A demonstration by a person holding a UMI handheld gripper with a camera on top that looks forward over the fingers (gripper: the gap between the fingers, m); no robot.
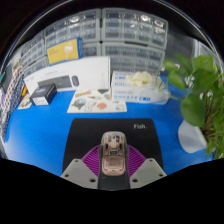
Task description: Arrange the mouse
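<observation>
Your gripper (113, 165) has its fingers closed in on the mouse (113, 152), a pale beige one, with the purple pads (97, 160) pressing its two sides. The mouse sits over the near edge of the black mouse mat (120, 129), which lies on the blue bench (40, 135). Beyond the mat you have a sheet of printed cards (96, 100), a white box (70, 73) by the far edge, and a green plant (200, 95) at the right side.
</observation>
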